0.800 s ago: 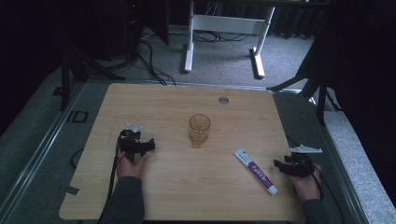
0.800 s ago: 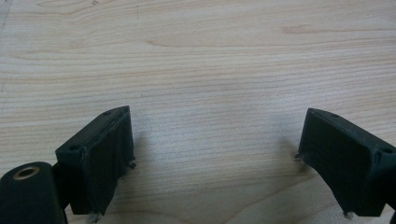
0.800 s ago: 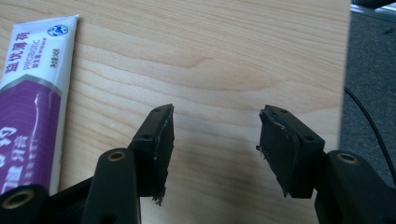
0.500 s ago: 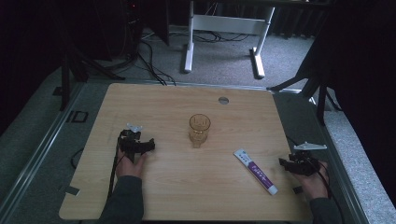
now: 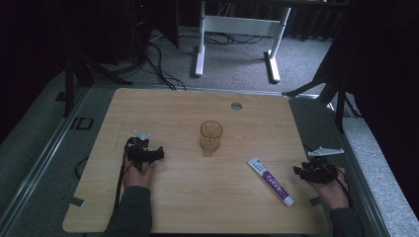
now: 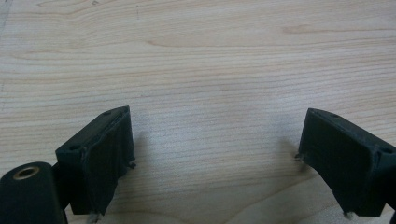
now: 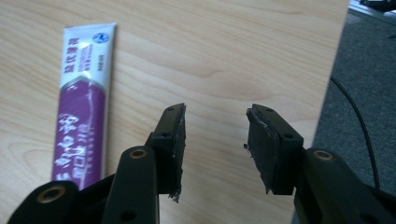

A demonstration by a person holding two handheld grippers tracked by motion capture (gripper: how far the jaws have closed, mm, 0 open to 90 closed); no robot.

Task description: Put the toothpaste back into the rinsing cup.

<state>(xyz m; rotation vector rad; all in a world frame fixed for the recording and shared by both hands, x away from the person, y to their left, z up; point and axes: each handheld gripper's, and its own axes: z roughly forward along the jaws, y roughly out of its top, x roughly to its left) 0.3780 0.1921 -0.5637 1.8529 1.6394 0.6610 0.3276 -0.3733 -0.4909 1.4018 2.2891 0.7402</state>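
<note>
A clear drinking glass stands upright near the middle of the wooden table. To its right, toward the front, lies a white and purple toothpaste tube. My right gripper rests just right of the tube by the table's right edge. It is open, with bare wood between its jaws. My left gripper lies left of the glass, jaws spread wide over bare wood and holding nothing.
A small round grommet hole sits near the table's far edge. The right table edge drops to grey carpet with a cable beside my right gripper. White desk legs stand on the floor beyond the table.
My right hand and gripper have drifted slightly to the right and away, staying beside the tube. The left gripper, glass and tube have not moved.
</note>
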